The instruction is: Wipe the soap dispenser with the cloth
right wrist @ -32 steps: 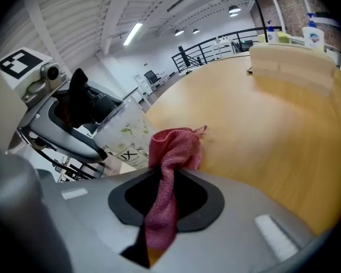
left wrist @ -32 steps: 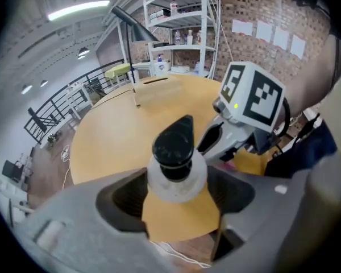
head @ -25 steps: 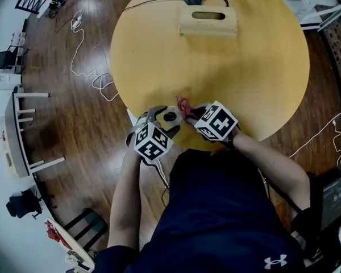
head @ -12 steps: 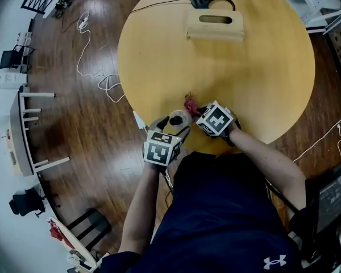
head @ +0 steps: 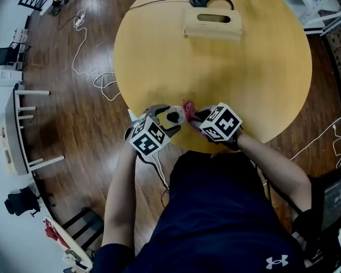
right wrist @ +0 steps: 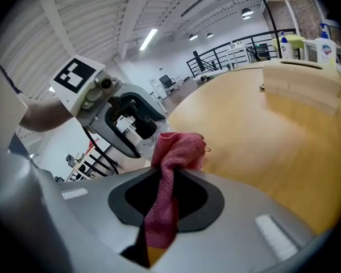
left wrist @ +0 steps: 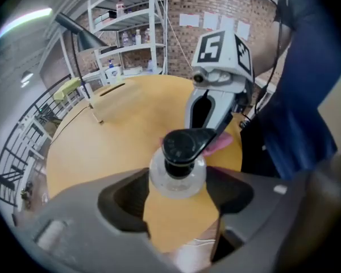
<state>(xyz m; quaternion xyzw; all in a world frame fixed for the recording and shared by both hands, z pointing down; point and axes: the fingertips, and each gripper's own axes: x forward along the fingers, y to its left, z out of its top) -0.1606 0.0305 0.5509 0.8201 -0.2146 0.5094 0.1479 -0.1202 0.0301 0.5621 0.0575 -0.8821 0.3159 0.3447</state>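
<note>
Left gripper [head: 170, 118] and right gripper [head: 196, 117] meet at the near edge of the round wooden surface [head: 244, 67], close to the person's body. The left gripper has just been closing, and it now clamps the clear body of the soap dispenser [left wrist: 178, 178] between its pads, with the black pump head [left wrist: 182, 147] poking up ahead of them. The right gripper is pinched tight on the red cloth [right wrist: 179, 147], and only a short wad sticks out past its tips. That wad sits just right of the pump head; whether it touches cannot be told.

To wipe well, hold the left clamp firm and motionless so the bottle neither tips nor slides toward the near rim. Move the cloth, not the bottle. Sweep the wad around the neck and head with light sideways strokes, because pushing down would likely work the pump. With so little cloth exposed, angle the right gripper so that fabric, not metal, meets the plastic.
</note>
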